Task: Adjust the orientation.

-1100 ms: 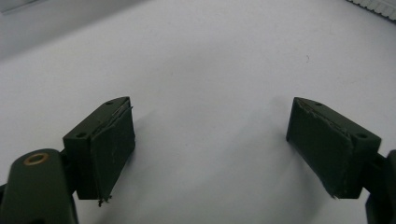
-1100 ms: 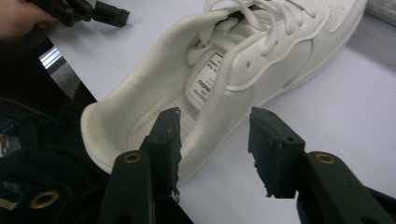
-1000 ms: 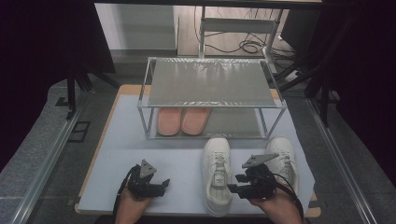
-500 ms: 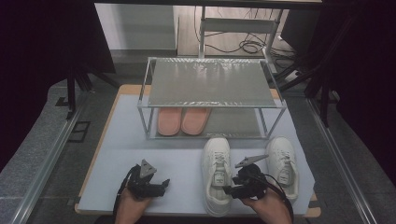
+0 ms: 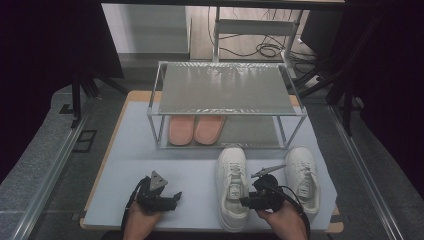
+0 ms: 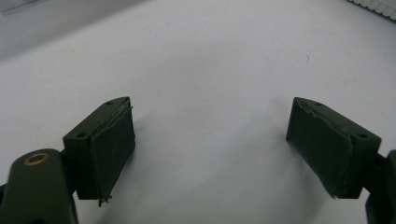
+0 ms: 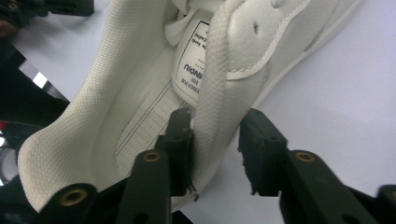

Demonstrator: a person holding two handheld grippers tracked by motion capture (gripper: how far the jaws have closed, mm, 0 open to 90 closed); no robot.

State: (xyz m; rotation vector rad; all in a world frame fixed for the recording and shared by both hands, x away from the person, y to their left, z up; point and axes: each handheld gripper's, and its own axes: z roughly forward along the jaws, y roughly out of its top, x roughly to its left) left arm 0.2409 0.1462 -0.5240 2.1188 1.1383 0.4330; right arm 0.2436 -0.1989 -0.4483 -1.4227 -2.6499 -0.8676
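We have the right gripper (image 7: 215,140) straddling the side wall of the left sneaker (image 5: 232,185), just in front of the rack (image 5: 225,100); its jaws have just been closing, though contact seems partial. We should squeeze fully before lifting. The left gripper (image 6: 210,149) rests open.

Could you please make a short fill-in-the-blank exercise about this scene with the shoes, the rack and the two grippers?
1. The right gripper has one jaw inside the left white lace-up sneaker and one jaw outside its ____ wall.
2. The pair of flat pink slippers lies on the ____ level of the metal-framed shoe rack.
3. The jaws of the left gripper stand ____, with bare white table between them.
4. The right white lace-up sneaker lies ____ the rack.

Missing words: side; lower; open; in front of
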